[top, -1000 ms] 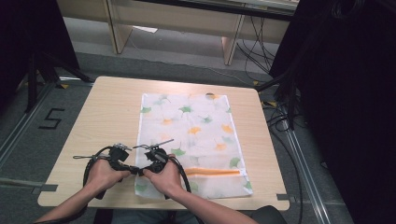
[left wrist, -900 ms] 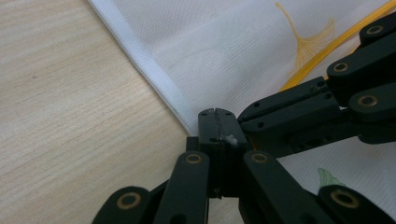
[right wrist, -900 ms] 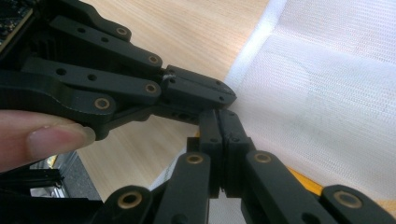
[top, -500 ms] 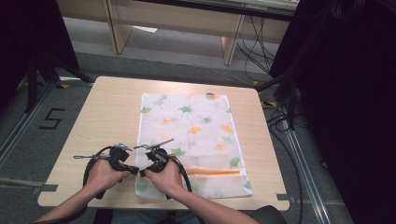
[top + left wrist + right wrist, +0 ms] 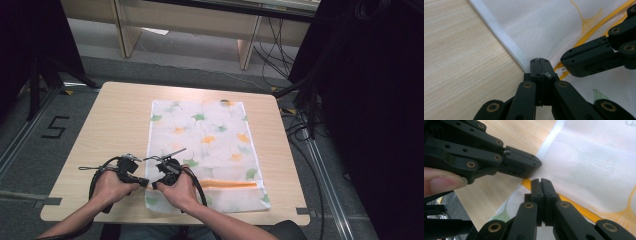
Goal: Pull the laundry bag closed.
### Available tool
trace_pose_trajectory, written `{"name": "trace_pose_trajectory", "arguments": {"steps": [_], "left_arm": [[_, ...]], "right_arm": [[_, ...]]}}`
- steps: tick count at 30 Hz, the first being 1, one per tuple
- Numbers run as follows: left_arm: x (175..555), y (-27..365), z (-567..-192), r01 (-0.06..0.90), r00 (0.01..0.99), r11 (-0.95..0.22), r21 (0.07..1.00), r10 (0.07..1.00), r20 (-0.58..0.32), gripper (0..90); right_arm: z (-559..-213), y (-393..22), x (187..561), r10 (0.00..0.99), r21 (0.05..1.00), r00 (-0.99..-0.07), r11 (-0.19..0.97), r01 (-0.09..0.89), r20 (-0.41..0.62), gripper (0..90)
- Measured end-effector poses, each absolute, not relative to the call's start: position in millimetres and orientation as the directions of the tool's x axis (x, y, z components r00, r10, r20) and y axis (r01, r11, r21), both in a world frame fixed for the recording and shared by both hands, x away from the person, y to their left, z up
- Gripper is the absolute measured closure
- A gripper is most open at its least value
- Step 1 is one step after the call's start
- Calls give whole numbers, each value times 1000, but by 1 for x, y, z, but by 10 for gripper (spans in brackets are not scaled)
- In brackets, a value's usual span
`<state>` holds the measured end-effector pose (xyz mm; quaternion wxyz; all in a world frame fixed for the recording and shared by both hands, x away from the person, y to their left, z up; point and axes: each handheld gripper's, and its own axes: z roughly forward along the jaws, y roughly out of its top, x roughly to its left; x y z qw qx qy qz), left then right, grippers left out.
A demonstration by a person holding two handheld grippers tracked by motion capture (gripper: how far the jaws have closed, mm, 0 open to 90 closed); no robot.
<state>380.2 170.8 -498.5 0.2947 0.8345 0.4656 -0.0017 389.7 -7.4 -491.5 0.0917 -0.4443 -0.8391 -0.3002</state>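
A white mesh bag (image 5: 210,145) printed with green and orange leaves lies flat on the wooden table (image 5: 110,125). An orange zipper (image 5: 230,184) runs across its near end. My left gripper (image 5: 145,182) and my right gripper (image 5: 156,184) meet tip to tip at the bag's near left edge. In the left gripper view, my left gripper (image 5: 539,60) is shut, tips on the white hem (image 5: 499,32), with the right gripper (image 5: 562,58) just beside it. In the right gripper view, my right gripper (image 5: 540,180) is shut over the zipper's end (image 5: 579,207). The left gripper (image 5: 539,163) touches the hem there.
Bare tabletop stretches left of the bag. The table's front edge (image 5: 170,219) is close under my hands. Cables (image 5: 300,125) lie on the floor to the right beside a dark curtain. A "5" mark (image 5: 54,127) is on the floor at left.
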Motion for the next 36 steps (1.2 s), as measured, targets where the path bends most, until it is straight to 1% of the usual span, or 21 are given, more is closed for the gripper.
{"name": "trace_pose_trajectory", "arguments": {"steps": [1,2,6,7,12,14,15,16,17,18,19,20,21,22,23,25,26,27,28,35,36], "left_arm": [[380,171,-499,778,566,-392,491,777,-277,900],[380,171,-498,779,563,-390,491,779,-275,900],[380,171,-498,777,567,-393,491,777,-275,900],[379,167,-500,793,528,-331,512,793,-305,900],[379,168,-500,791,534,-344,506,793,-295,900],[381,172,-498,771,580,-416,482,770,-265,900],[379,168,-499,790,537,-350,504,791,-292,900],[379,168,-499,789,539,-351,504,790,-292,900],[380,171,-498,778,566,-393,491,777,-276,900],[381,172,-498,774,576,-409,484,772,-268,900],[380,172,-498,776,572,-403,486,774,-271,900],[381,172,-498,774,574,-405,487,773,-270,900],[381,172,-498,774,575,-405,487,773,-270,900],[381,172,-498,774,574,-405,486,773,-270,900],[381,173,-498,770,584,-420,481,768,-263,900],[381,172,-498,775,574,-406,485,773,-270,900],[381,172,-498,775,574,-405,485,773,-270,900],[380,169,-499,784,552,-371,497,784,-285,900],[381,172,-498,773,576,-409,484,772,-268,900],[381,172,-498,775,574,-405,485,773,-270,900],[380,170,-499,782,557,-379,495,781,-281,900]], "right_arm": [[-492,-9,391,677,437,-608,438,786,415,900],[-491,-9,390,691,417,-592,433,799,415,900],[-491,-11,390,687,428,-604,442,788,404,900],[-491,-12,391,677,444,-623,453,773,392,900],[-489,-15,390,683,447,-627,459,768,375,900],[-487,-15,389,692,439,-618,455,774,373,900],[-488,-16,390,685,452,-634,466,760,360,900],[-488,-16,390,683,453,-634,465,760,362,900],[-489,-17,390,685,457,-632,461,761,362,900],[-488,-17,389,688,457,-629,457,763,362,900],[-487,-19,391,687,455,-636,468,757,352,900],[-486,-20,389,704,434,-610,450,780,365,900],[-487,-23,391,693,453,-630,463,762,351,900],[-487,-24,391,694,449,-624,459,767,358,900],[-485,-25,390,714,424,-594,438,793,372,900],[-486,-27,390,709,445,-602,434,783,367,900],[-484,-28,391,709,431,-600,441,787,370,900],[-484,-29,391,710,439,-607,446,780,358,900],[-484,-30,390,712,435,-602,442,784,361,900],[-483,-39,392,719,435,-602,445,783,348,900],[-482,-40,392,721,438,-601,443,782,344,900]]}}
